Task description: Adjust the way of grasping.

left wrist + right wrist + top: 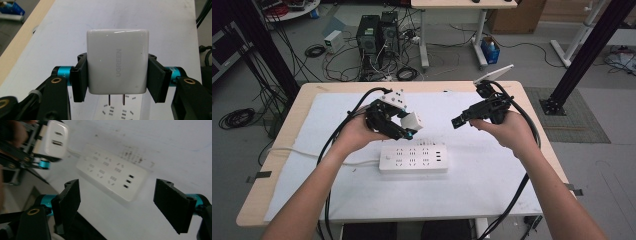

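Observation:
A white UGREEN charger is clamped between the black jaws of my left gripper, its two metal prongs pointing down toward the power strip's sockets. In the high view that charger hangs just above the back left of the white power strip, with my left gripper shut on it. My right gripper hovers over the table right of the charger, and in its own view the right gripper stands open with nothing between its jaws. Beyond those jaws lie the power strip and the charger.
A white mat covers the wooden table. The strip's white cord runs off to the left. Black cables trail from both grippers over the table's front edge. Computer towers and tangled cables sit on the floor behind.

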`<state>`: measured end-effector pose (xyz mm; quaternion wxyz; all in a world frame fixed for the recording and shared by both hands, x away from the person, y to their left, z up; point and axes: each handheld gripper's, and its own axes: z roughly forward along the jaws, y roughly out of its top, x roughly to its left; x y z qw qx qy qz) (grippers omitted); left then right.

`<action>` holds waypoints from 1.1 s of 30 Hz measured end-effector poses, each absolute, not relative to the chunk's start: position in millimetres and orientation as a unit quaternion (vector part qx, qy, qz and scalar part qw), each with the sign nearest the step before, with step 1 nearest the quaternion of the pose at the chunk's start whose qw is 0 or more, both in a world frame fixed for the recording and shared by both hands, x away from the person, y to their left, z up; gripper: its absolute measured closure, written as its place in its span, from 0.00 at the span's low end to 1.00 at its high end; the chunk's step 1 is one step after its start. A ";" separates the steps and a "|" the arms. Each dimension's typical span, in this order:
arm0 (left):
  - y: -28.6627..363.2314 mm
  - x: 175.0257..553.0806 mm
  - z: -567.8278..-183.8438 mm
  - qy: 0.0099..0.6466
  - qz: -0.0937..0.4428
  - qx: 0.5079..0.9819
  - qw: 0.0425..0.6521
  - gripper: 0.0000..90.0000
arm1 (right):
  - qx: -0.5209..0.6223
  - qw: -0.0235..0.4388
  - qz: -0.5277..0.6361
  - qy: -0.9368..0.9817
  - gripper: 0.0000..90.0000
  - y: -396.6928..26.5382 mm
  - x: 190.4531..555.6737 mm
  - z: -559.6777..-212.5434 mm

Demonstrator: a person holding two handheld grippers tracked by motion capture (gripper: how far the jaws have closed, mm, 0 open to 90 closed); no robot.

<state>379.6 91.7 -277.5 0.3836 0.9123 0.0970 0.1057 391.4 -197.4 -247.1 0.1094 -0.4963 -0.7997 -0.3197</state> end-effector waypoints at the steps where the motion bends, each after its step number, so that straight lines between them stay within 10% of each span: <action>1: 88.6 378.7 -278.0 0.095 0.106 0.911 0.387 0.47 | -0.496 0.118 -0.328 -0.796 0.30 -196.1 391.6 -247.3; 18: 57.7 370.4 -281.5 0.054 0.120 0.895 0.426 0.47 | -0.493 0.207 -0.371 -0.759 0.36 -162.3 402.7 -264.1; 33: 54.9 365.7 -281.5 0.052 0.167 0.898 0.404 0.37 | -0.476 0.241 -0.377 -0.757 0.69 -152.4 408.3 -274.9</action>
